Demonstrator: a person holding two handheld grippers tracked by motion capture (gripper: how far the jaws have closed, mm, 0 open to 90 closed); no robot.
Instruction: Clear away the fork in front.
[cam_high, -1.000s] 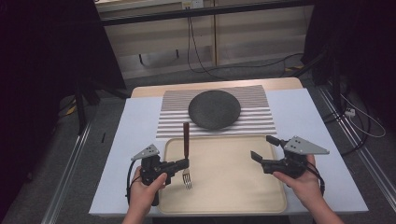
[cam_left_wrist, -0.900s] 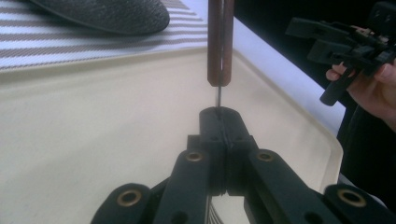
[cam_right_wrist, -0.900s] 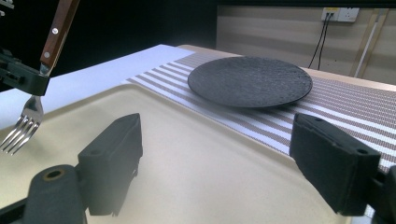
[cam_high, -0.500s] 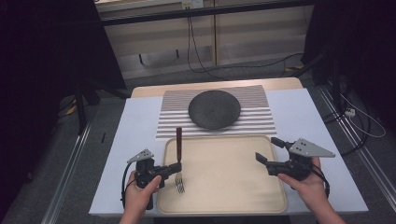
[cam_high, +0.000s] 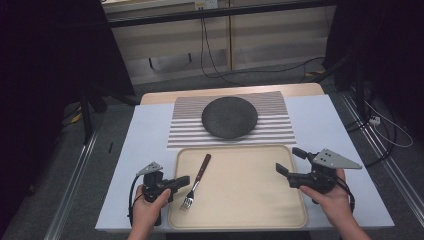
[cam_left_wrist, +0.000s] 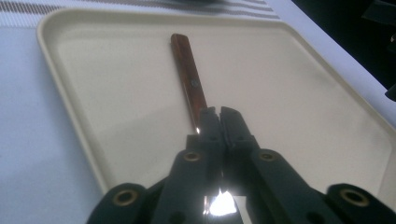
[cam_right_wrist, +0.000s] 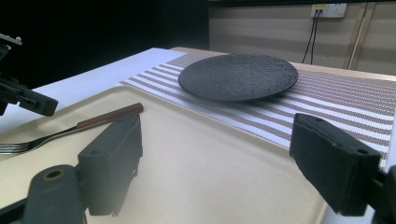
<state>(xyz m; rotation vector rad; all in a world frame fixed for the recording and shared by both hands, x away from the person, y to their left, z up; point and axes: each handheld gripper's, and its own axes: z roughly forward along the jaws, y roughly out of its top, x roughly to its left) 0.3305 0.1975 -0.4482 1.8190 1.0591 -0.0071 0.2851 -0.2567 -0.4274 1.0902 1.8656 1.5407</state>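
Desk (cam_high: 320, 120) covered in white, with a striped mat (cam_high: 280, 131) at the far middle and a dark round plate (cam_high: 229, 116) resting on it. A cream tray (cam_high: 250, 210) sits just in front of the mat, at the near edge.

Fork (cam_high: 196, 182) lies flat in the left part of the tray, brown handle pointing toward the mat, tines toward the near left corner.

Left gripper (cam_high: 183, 180) held at the tray's left rim, just beside the fork. In the left gripper view its fingers (cam_left_wrist: 211, 122) are pressed together with nothing between them; the fork's handle (cam_left_wrist: 188, 77) lies on the tray beyond the tips.

Right gripper (cam_high: 291, 161) held over the tray's right side, well apart from the fork. In the right gripper view its fingers (cam_right_wrist: 112, 149) stand wide apart and hold nothing; plate and mat show beyond them.
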